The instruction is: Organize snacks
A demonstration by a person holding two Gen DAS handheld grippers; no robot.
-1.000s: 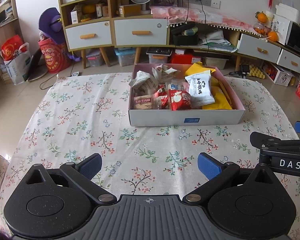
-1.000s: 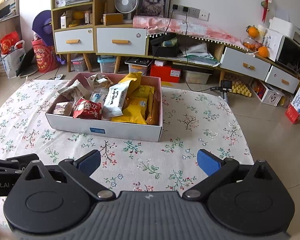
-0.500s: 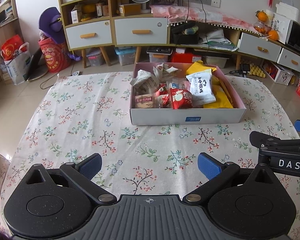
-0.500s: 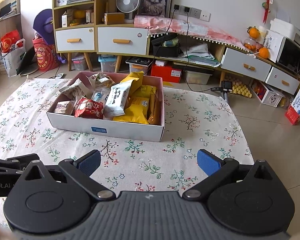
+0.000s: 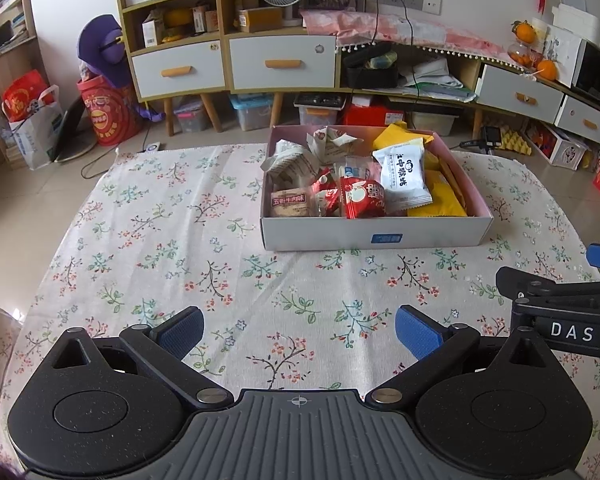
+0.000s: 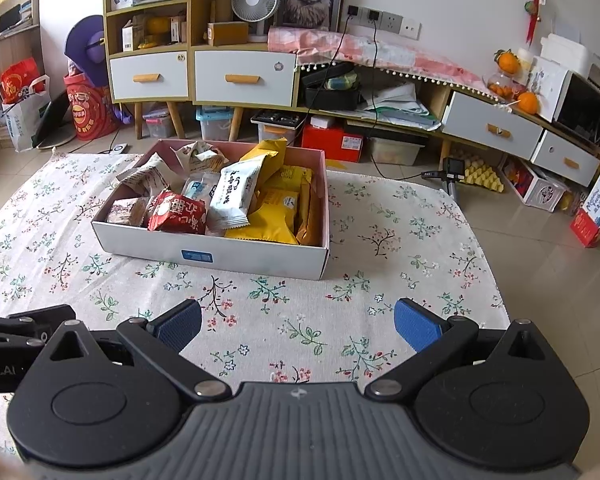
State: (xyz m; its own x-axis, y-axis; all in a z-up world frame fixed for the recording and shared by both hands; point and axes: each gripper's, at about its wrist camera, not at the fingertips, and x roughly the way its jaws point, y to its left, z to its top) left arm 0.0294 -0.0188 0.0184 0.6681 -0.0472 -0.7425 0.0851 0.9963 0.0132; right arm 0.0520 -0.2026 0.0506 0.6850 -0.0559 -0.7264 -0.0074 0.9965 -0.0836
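Note:
A shallow white box (image 5: pixel 372 237) (image 6: pixel 220 254) with a pink inside stands on the floral tablecloth, filled with snack packets. Among them are a red packet (image 5: pixel 362 198) (image 6: pixel 176 213), a white packet (image 5: pixel 402 174) (image 6: pixel 236 192), yellow bags (image 5: pixel 436 196) (image 6: pixel 278 208) and a brown biscuit pack (image 5: pixel 289 204). My left gripper (image 5: pixel 298 330) hovers open over the cloth in front of the box, nothing between its blue pads. My right gripper (image 6: pixel 296 326) is also open and empty, near the box's right front corner.
The flowered tablecloth (image 5: pixel 160 240) covers the table, with its right edge (image 6: pixel 488 256) close to my right gripper. Beyond the table stand wooden cabinets with drawers (image 5: pixel 280 64), floor bins and a red bucket (image 5: pixel 108 116). The other gripper's black body (image 5: pixel 560 304) shows at the right.
Both views have drifted slightly; the box sits a little further right in each. Both grippers stay open and empty.

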